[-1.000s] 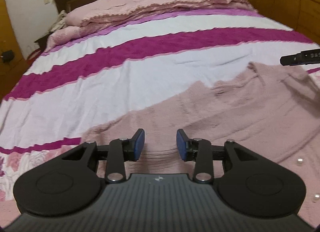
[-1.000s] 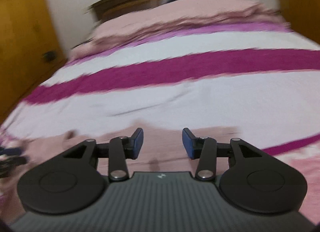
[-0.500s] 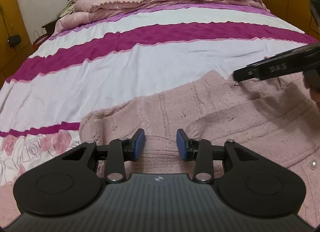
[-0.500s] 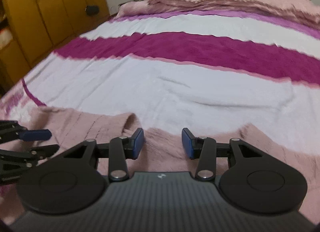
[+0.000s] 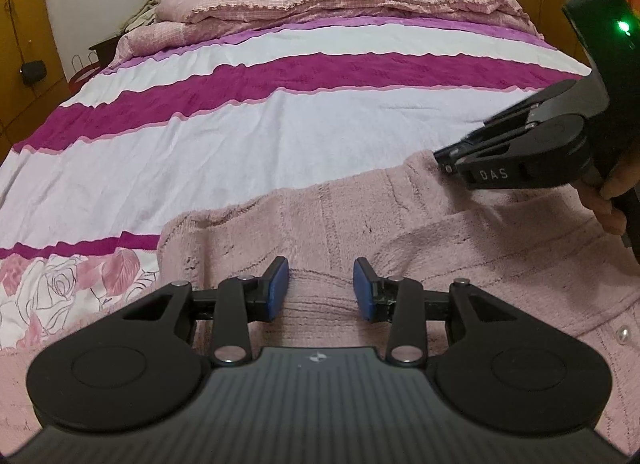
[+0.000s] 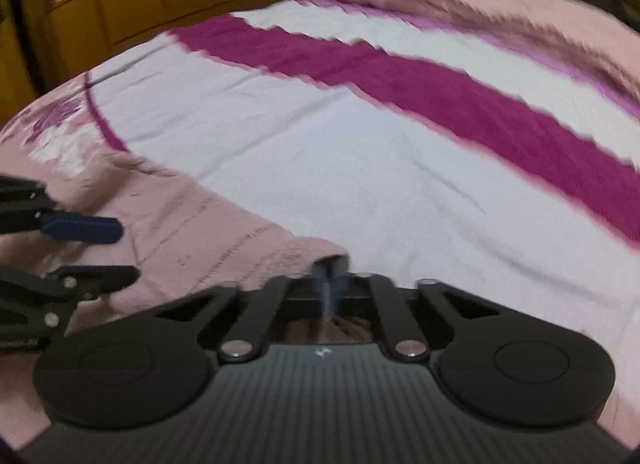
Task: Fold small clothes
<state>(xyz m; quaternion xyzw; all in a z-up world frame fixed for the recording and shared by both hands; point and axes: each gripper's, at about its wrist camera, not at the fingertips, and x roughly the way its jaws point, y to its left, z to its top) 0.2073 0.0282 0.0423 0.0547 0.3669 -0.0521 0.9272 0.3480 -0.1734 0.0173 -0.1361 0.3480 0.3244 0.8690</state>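
- My left claw (image 5: 320, 288) is tipped down toward the bed (image 5: 280, 136), its blue pads (image 5: 276, 288) standing apart, released, with nothing pinched between them
- The pink knitted sweater (image 5: 400, 232) lies spread flat on the bed, and its ribbed band runs right under the gap of my left claw; I cannot tell whether the pads touch the knit
- From the left wrist view my right claw (image 5: 444, 160) comes in from the right side, slanted down, with its tips at the far edge of the sweater where pink knit meets the white stripe of the bedcover (image 5: 240, 152)
- A hand (image 5: 612, 196) wraps the handle behind that right claw, and a green light (image 5: 623, 27) glows on the body above it
- From the right wrist view my right claw (image 6: 330, 276) is clenched, the two fingers pressed together on a raised fold of the sweater (image 6: 200, 232) at its far edge; this view is blurred, but knit shows bunched at the tips
- In that same view my left claw (image 6: 96, 252) shows at the left edge, jaws parted, over the sweater, well apart from the right one
- A pearly button (image 5: 623, 331) sits on the sweater near the right of my left claw
- The sweater covers the near end of the bed, with the magenta and white stripes beyond it
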